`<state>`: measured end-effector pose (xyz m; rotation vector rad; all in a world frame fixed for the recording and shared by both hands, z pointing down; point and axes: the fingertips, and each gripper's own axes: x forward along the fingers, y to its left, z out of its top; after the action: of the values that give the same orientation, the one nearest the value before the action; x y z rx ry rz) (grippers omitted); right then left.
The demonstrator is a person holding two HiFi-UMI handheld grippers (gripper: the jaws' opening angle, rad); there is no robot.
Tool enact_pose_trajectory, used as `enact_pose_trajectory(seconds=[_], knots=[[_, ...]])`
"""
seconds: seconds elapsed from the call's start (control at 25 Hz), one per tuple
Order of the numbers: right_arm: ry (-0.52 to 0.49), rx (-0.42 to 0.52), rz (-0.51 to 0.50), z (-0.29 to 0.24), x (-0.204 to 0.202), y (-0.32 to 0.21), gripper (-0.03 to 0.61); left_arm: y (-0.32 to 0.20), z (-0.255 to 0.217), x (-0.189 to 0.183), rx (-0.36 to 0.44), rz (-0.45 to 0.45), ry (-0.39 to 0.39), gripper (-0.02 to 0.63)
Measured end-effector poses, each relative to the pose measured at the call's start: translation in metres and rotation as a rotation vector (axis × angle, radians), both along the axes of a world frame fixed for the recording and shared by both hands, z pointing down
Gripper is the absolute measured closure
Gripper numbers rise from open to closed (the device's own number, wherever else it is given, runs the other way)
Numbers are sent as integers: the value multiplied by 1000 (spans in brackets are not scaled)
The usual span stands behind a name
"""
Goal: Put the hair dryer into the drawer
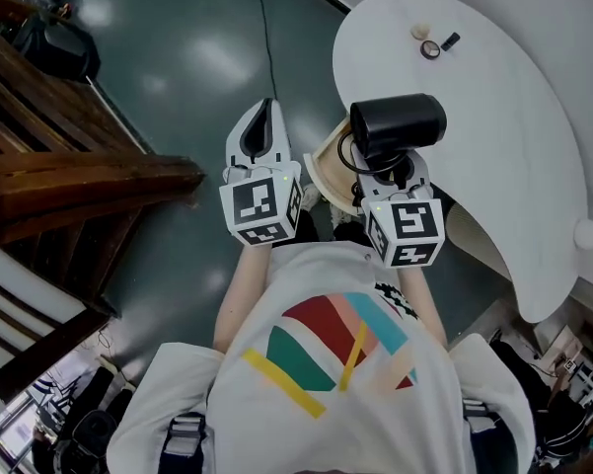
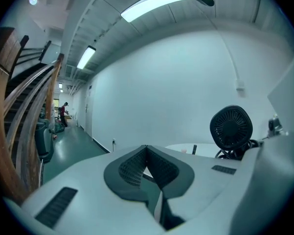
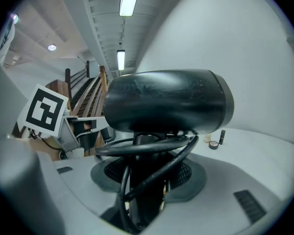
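The right tongs (image 3: 149,180) grasp the black dryer (image 3: 166,102) by its handle, barrel lying crosswise above the jaws. Only the right gripper view shows this grip: the handle stands between the two dark pads, with the cord (image 3: 151,148) looped in loose turns around it. In the head view the barrel covers those jaws, and the dryer is in the air just off the curved edge of the white table (image 1: 513,136), above a pale wooden piece (image 1: 328,174) I cannot identify.

The left tongs (image 2: 147,153) are clenched on nothing, pads meeting along a centre seam. They are level with the right tongs, just beside them and apart.

The left gripper view alone shows the dryer's round rear grille (image 2: 231,126), and a distant person (image 2: 63,112) down a corridor. The right gripper view catches the left tongs' marker cube (image 3: 43,110).

Wooden stairs (image 1: 69,176) show in all three views. From above, small things (image 1: 430,49) lie on the far part of the table, and the floor (image 1: 178,67) is dark and glossy.
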<state>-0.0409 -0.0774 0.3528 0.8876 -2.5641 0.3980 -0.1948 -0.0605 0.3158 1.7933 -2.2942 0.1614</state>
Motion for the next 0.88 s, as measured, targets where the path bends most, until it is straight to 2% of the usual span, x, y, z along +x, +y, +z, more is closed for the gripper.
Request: enact_pose_trajectory(seconds=[0.36, 0.68, 0.88], knots=[[-26, 2, 107, -7, -8, -6, 379, -26, -17, 18, 42, 166, -18, 597], [-61, -107, 268, 9, 11, -11, 379, -43, -9, 48, 19, 331, -43, 597], [-28, -154, 362, 22, 29, -3, 379, -50, -4, 72, 4, 438, -44, 597]])
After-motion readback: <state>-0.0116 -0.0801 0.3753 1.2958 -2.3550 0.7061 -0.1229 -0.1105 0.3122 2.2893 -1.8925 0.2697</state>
